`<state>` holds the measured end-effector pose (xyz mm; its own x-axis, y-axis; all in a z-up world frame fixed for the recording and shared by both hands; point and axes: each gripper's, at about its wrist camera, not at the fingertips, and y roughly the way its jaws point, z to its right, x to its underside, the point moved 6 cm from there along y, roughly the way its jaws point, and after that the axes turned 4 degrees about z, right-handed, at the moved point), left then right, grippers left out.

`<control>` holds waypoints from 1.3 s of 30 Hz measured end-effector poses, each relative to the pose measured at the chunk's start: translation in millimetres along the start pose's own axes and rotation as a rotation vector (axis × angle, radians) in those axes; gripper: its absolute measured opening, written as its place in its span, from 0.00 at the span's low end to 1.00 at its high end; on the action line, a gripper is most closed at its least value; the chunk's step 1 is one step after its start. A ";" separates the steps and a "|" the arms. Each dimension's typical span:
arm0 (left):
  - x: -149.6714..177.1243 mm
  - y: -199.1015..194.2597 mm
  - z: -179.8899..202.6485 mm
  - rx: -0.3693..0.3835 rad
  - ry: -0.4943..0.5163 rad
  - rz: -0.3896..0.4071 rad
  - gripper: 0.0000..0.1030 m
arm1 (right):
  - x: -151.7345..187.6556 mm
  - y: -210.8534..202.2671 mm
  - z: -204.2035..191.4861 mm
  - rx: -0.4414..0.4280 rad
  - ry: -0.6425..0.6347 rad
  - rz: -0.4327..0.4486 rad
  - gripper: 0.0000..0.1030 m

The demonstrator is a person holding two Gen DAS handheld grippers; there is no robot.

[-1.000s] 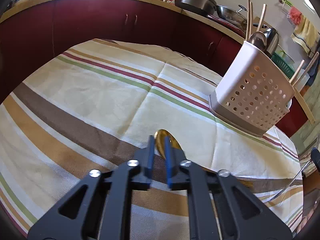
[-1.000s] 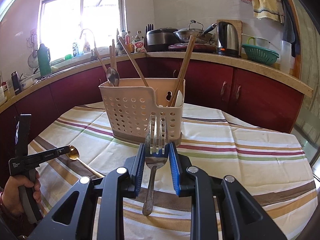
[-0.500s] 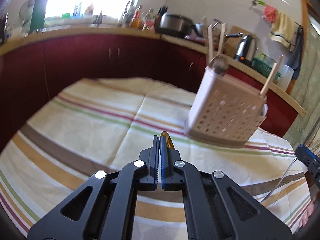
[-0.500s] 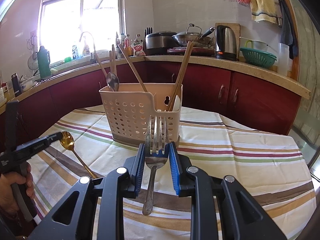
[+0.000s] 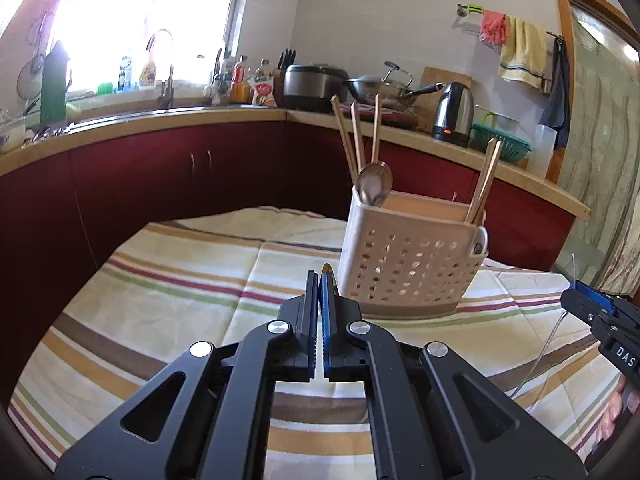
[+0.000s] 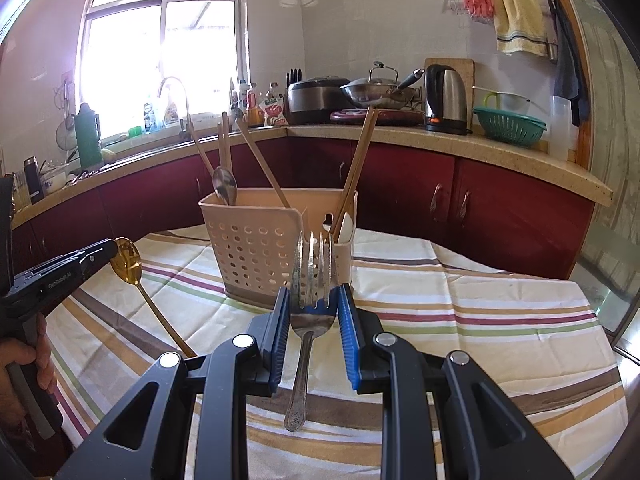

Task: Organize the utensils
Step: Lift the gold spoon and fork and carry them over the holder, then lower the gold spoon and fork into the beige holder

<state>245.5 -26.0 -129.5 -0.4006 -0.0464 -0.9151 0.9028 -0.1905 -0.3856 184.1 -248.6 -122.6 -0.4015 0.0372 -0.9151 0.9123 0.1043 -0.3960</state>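
Observation:
A beige perforated utensil holder (image 5: 412, 268) (image 6: 264, 248) stands on the striped tablecloth (image 5: 168, 280), with wooden chopsticks and a steel spoon (image 5: 374, 188) in it. My left gripper (image 5: 319, 280) is shut on a gold spoon (image 6: 127, 262), held above the cloth left of the holder; only the spoon's tip (image 5: 327, 268) shows between the fingers in the left wrist view. My right gripper (image 6: 314, 304) is shut on a steel fork (image 6: 310, 308), tines up, in front of the holder.
The table's edges drop off toward dark red cabinets (image 6: 480, 200) on the far sides. The counter (image 6: 440, 136) holds a kettle, a wok, a rice cooker and bottles. The right gripper (image 5: 600, 320) shows at the right edge of the left wrist view.
My left gripper closed on the gold spoon and lifted it off the cloth, tilting up toward the holder. My right gripper holds the fork almost still.

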 end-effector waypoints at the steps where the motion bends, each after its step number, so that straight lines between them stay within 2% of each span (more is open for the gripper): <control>1: -4.2 -1.7 1.7 0.003 0.006 0.010 0.02 | -2.0 -0.7 0.1 0.000 -0.002 0.005 0.24; 14: -79.8 -11.9 27.0 0.036 0.129 0.194 0.02 | -60.0 -1.7 -0.6 -0.010 -0.032 0.139 0.24; 27: -143.6 15.5 33.4 -0.020 0.224 0.326 0.02 | -111.3 16.6 4.2 0.000 -0.046 0.251 0.24; 33: -153.4 35.8 34.0 -0.045 0.247 0.340 0.02 | -127.2 33.8 6.4 0.004 -0.049 0.285 0.24; 39: -144.6 56.2 33.5 -0.049 0.267 0.302 0.02 | -119.7 54.2 4.0 0.001 -0.057 0.264 0.24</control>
<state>349.0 -62.9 -14.9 -0.0671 0.1647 -0.9841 0.9826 -0.1601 -0.0938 281.9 -251.3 -34.9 -0.1442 0.0070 -0.9895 0.9849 0.0979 -0.1428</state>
